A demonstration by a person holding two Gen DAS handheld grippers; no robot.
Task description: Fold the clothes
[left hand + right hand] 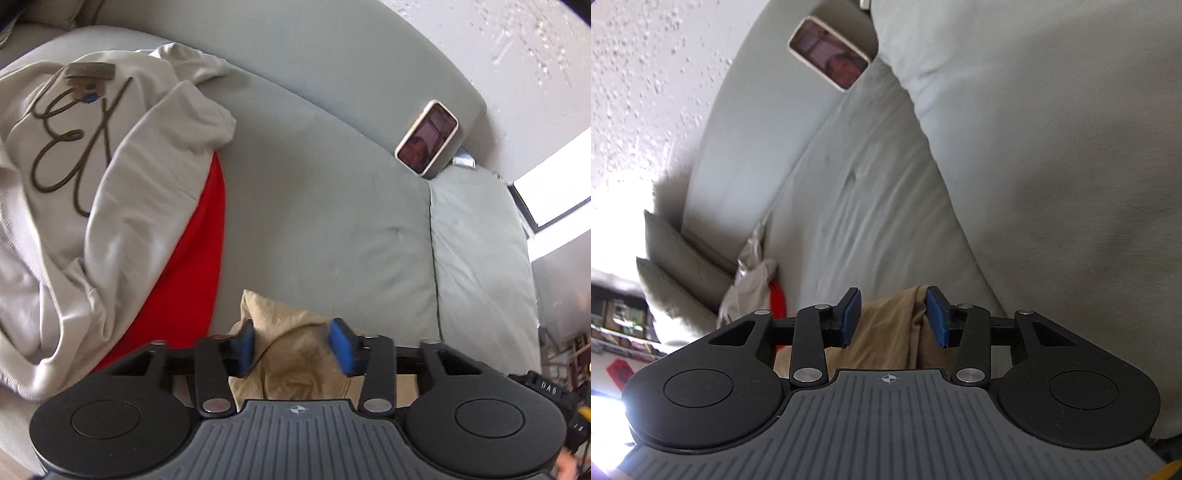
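Note:
A tan garment [295,358] lies bunched on the grey sofa seat [325,206], right under my left gripper [291,343]. That gripper is open, its blue pads [341,347] standing on either side of the tan folds. In the right wrist view the same tan garment [879,343] lies beneath my right gripper [892,317], also open with cloth showing in the gap. A cream sweatshirt [140,177] with dark script lettering lies spread at the left, on top of a red garment [188,266].
A phone [426,137] in a pale case leans against the sofa backrest; the right wrist view shows the phone [833,59] too. A second seat cushion [480,251] lies to the right. Two grey pillows [672,266] stand at the sofa's far end, beside the cream sweatshirt [750,280].

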